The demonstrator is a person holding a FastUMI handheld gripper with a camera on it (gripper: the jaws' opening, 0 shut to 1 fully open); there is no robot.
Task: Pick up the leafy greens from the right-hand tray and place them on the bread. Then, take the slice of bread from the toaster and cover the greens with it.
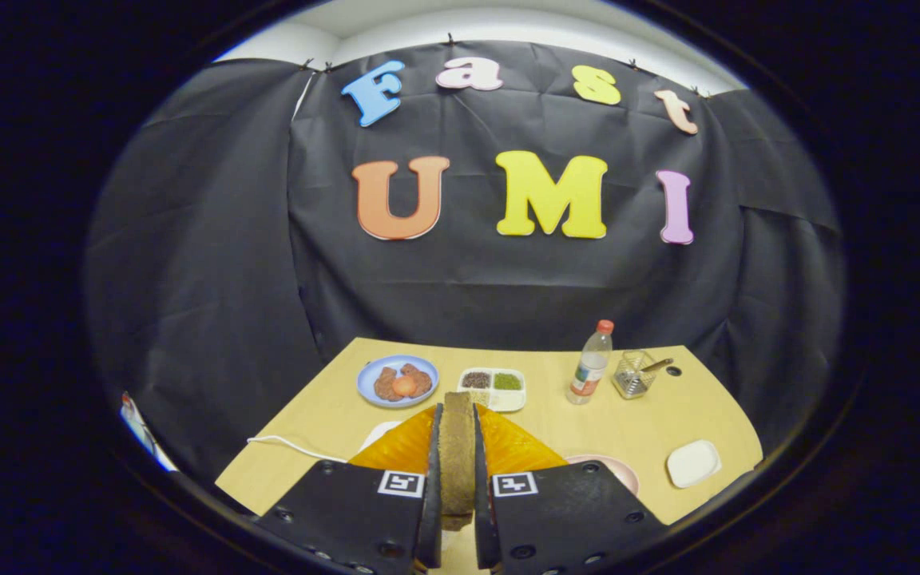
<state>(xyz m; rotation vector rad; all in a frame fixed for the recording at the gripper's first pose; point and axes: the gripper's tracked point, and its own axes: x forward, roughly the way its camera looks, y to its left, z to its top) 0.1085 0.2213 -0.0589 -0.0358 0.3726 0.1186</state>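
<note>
bread slice clamped, held high over the table

gripper view: the gripper [457,479] has both fingers pressed on the slice of bread [456,459], which stands on edge between them, brown crust facing the camera. right behind the slice sits the orange toaster [512,447], spreading out to either side of the fingers. a white cable [292,446] trails off its left side across the wooden table [636,423]. beyond the fingers: a blue plate [397,380] with brown food and something orange on top, then a white divided tray [493,388] with dark and green fillings. further right, a plastic bottle [590,363] with a red cap, a clear cup [636,374] just beside it. nearer, a pink plate [616,469] peeks past the right finger, with a small white dish [693,463] off to its right.
</note>
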